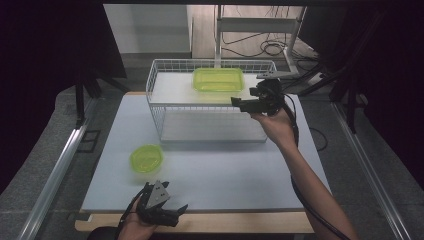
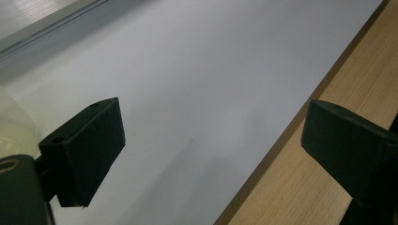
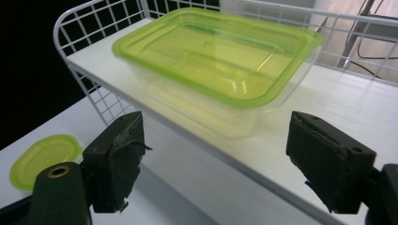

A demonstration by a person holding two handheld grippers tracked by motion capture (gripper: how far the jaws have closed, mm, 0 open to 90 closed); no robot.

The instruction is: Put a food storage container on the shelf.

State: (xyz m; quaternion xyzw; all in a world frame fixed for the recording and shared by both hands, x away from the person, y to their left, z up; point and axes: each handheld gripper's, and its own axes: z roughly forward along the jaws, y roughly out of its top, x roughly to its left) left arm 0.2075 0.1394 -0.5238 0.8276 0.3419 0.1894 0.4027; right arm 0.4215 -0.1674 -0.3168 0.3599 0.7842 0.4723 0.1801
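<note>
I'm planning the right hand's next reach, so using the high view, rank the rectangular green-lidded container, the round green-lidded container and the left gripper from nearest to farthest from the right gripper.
1. Rectangular green-lidded container: on the wire rack's top shelf, just left of the right gripper.
2. Round green-lidded container: on the table, front left.
3. Left gripper: at the table's near edge.

A small round green lid [image 1: 146, 158] lies on the white worktop [image 1: 225, 170]; cables [image 1: 270, 47], probably loose, trail behind.
</note>
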